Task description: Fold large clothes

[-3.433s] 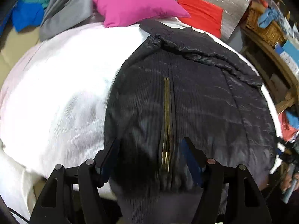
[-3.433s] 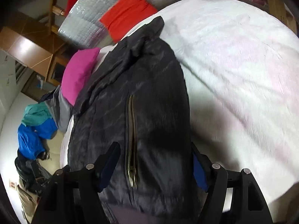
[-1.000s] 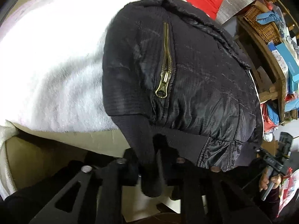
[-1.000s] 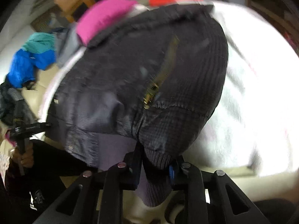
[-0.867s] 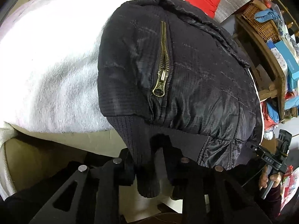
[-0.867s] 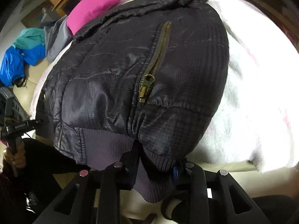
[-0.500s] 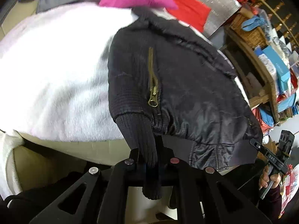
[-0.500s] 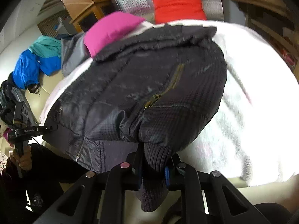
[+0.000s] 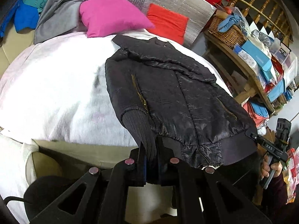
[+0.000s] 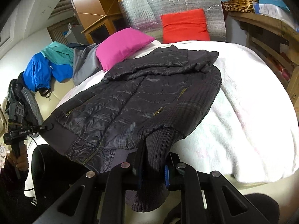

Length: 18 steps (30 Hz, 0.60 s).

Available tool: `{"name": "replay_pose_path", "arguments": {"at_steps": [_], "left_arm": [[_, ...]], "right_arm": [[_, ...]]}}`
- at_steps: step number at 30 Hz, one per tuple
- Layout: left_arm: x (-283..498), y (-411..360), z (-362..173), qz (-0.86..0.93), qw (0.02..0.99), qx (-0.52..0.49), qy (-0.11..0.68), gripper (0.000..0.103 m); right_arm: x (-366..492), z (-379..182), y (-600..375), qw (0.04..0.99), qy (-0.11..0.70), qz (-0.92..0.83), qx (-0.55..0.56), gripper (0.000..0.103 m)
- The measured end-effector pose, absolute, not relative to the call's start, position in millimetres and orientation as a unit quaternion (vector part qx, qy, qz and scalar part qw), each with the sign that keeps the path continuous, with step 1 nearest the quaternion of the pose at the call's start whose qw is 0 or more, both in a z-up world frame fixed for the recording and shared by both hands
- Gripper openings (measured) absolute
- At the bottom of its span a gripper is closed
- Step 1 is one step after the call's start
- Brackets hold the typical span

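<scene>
A black quilted jacket point(image 9: 177, 93) lies front-up on a bed covered with a white fleecy blanket point(image 9: 52, 85). Its collar points toward the far pillows and its ribbed hem hangs over the near edge of the bed.

The left hand-held gripper point(image 9: 150, 160) is clamped on the ribbed knit cuff point(image 9: 142, 128) of one sleeve, which lies folded along the jacket's left side. The right hand-held gripper point(image 10: 152, 166) pinches the other ribbed cuff point(image 10: 158, 149) at the jacket's opposite side; its jaws have just been closing, with the cuff between them. Each camera also catches the other gripper off to the side, gripped by a hand point(image 9: 269, 168).

Brass pocket zips point(image 9: 139, 93) show on the jacket's front, and a centre zip runs down to the hem.

At the head of the bed sit a pink pillow point(image 9: 112, 16) and a red cushion point(image 9: 166, 22) against a silver quilted panel point(image 10: 168, 1). A grey garment point(image 9: 54, 16) and a blue and teal jacket point(image 10: 48, 65) lie beyond the pink pillow. Wooden shelves with a wicker basket point(image 9: 226, 31) and boxes stand beside the bed.
</scene>
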<state>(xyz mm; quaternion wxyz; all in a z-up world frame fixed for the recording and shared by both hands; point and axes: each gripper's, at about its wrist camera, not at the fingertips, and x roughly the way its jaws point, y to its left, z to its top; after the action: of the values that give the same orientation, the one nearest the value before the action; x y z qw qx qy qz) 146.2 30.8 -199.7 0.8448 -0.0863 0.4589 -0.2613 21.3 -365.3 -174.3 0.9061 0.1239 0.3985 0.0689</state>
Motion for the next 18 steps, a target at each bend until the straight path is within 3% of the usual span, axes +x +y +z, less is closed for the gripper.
{"name": "replay_pose_path", "arguments": {"at_steps": [13,18], "left_arm": [[150.4,46.0,-159.6,-0.288,0.839,-0.109,0.448,0.009],[157.7,37.9,-167.7,-0.291,0.833,-0.098,0.461,0.009]], "right_arm": [[9.2,-102.5,-388.6,0.933,0.321,0.103,0.129,0.010],[34.0,-124.2,-400.2,0.914,0.371,0.074,0.148,0.010]]}}
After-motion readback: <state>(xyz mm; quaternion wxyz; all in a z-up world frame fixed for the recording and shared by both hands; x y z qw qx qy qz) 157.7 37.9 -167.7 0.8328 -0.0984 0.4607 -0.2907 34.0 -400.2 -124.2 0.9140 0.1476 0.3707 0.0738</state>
